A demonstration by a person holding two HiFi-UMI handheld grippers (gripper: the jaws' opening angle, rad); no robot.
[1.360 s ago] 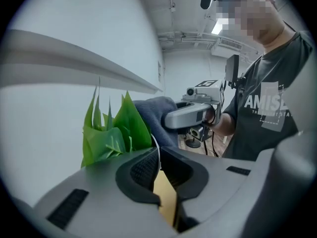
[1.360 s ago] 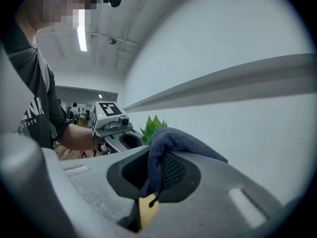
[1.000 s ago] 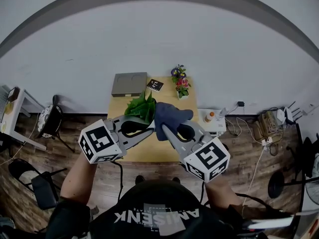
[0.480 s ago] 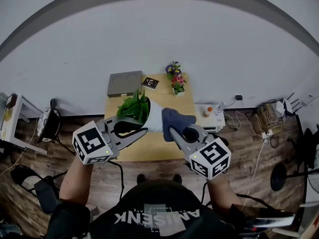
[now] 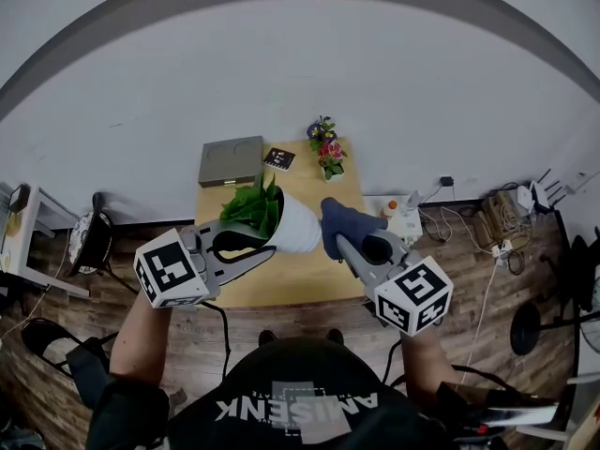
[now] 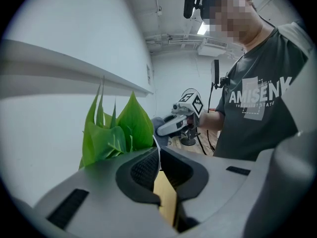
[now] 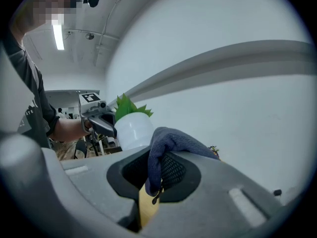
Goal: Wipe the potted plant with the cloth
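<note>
So the wooden table [image 5: 291, 284] sits against a plain white wall, and the person stands at its near edge with both arms out over it. The potted plant [image 5: 296, 229], a white pot with broad green leaves, is held up over the middle of the table and tipped over, leaves pointing left and toward the wall, base pointing right.

The left tongs [image 5: 266, 247] are closed on the thin rim of the pot; the left gripper view shows that white edge pinched right between the pads, with leaves fanning out just behind. The right tongs [image 5: 341, 244] are clamped on the dark blue cloth [image 5: 343, 221], which bunches up over the tips. The cloth sits just to the right of the pot's side, and the head view shows a sliver of gap between them.

At the back of the table there's a flat grey box [image 5: 231, 160], a little pot of colourful flowers [image 5: 326, 150] near the right corner, and a small black-and-white marker card [image 5: 277, 159] between those two.
</note>
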